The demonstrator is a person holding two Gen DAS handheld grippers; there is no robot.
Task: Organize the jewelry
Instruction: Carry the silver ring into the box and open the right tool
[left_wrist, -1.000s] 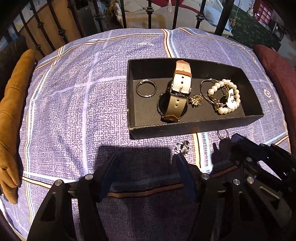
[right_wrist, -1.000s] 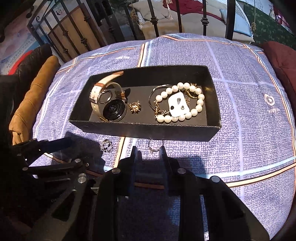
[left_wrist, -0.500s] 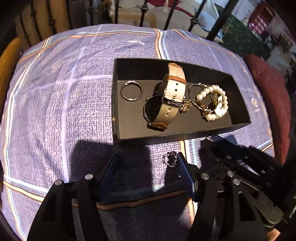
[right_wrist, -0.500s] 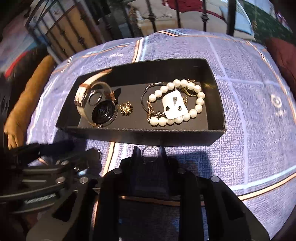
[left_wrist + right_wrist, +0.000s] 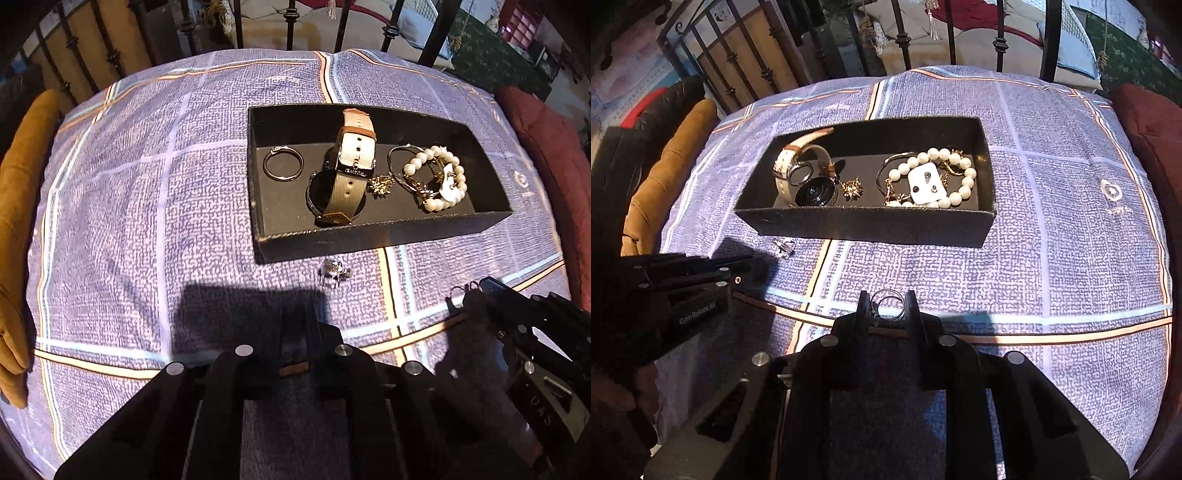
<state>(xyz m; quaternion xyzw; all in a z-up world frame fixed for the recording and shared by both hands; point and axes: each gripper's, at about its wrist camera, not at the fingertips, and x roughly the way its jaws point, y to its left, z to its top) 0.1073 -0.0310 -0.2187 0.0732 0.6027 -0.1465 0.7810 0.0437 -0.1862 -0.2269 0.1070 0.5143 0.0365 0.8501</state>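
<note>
A black open box sits on the purple patterned cloth. It holds a silver ring, a beige-strap watch, a small gold brooch and a pearl bracelet. My right gripper is shut on a thin silver ring and holds it in front of the box. A small silver ring lies on the cloth before the box. My left gripper is shut and empty, just short of it.
A tan cushion lies at the left edge and a dark red cushion at the right. A black iron railing stands behind the table. The right gripper also shows in the left wrist view.
My left gripper has shut and pulled back a little from the box. My right gripper has lifted its thin ring off the cloth and drawn back.
</note>
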